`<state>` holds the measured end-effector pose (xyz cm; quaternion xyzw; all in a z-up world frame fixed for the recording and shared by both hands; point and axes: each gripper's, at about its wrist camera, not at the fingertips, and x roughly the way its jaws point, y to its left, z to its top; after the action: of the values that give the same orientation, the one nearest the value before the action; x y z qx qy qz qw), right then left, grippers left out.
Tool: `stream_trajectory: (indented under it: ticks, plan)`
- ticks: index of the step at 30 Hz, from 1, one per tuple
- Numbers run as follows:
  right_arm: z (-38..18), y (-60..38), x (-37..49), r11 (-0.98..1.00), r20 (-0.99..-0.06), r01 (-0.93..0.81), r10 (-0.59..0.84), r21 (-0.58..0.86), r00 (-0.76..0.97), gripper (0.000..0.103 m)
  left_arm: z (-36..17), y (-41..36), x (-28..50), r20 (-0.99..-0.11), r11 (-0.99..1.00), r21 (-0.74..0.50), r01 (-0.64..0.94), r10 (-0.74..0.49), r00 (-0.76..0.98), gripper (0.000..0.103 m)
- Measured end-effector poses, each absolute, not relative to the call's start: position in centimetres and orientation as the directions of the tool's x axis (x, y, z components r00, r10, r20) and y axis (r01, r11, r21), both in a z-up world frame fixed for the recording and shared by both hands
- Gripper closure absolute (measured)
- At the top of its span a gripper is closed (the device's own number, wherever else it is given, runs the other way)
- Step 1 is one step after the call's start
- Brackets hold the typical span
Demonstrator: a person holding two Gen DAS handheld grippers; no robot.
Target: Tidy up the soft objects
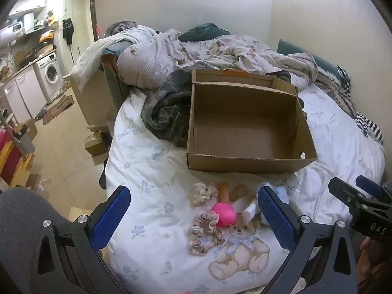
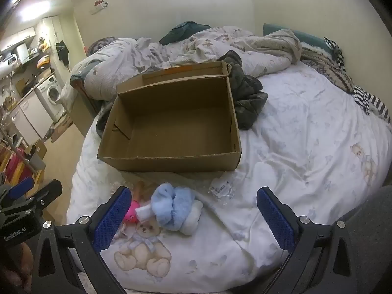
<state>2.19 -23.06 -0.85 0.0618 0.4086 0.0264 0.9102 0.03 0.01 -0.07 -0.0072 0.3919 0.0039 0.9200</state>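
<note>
Open cardboard box (image 1: 245,125) standing on the bed (image 1: 152,161), its flap folded back at the far side; the interior shows only bare corrugated floor and walls, with nothing inside. A dark camouflage-patterned garment (image 1: 166,112) lies against the box's far and side walls.

Soft objects grouped on the sheet just in front of the box's near wall, all outside it: a cream scrunchie (image 1: 204,192), a dusty-pink scrunchie (image 1: 205,230), a bright pink soft item (image 1: 224,214), and a fluffy pale-blue and white bundle (image 2: 176,207) with a white tag at its end. A crumpled clear wrapper with a label (image 2: 220,187) lies beside the bundle, near the box's corner.

Left gripper (image 1: 193,220): jaws spread fully wide, holding nothing, poised above the scrunchies and pink item. Right gripper (image 2: 191,220): jaws likewise fully spread and empty, poised above the blue bundle. A rumpled duvet (image 1: 196,51) occupies the far end of the bed.
</note>
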Motion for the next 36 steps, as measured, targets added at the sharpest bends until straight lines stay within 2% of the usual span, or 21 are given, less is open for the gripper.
stream_trajectory:
  ticks: [36]
  plan:
    - [-1.14, -23.07, 2.32, 0.99, -0.747, 0.008, 0.103, 0.144, 0.657, 0.0, 0.23, -0.38, 0.15, -0.727, 1.0, -0.01, 0.005, -0.011, 0.687, 0.0]
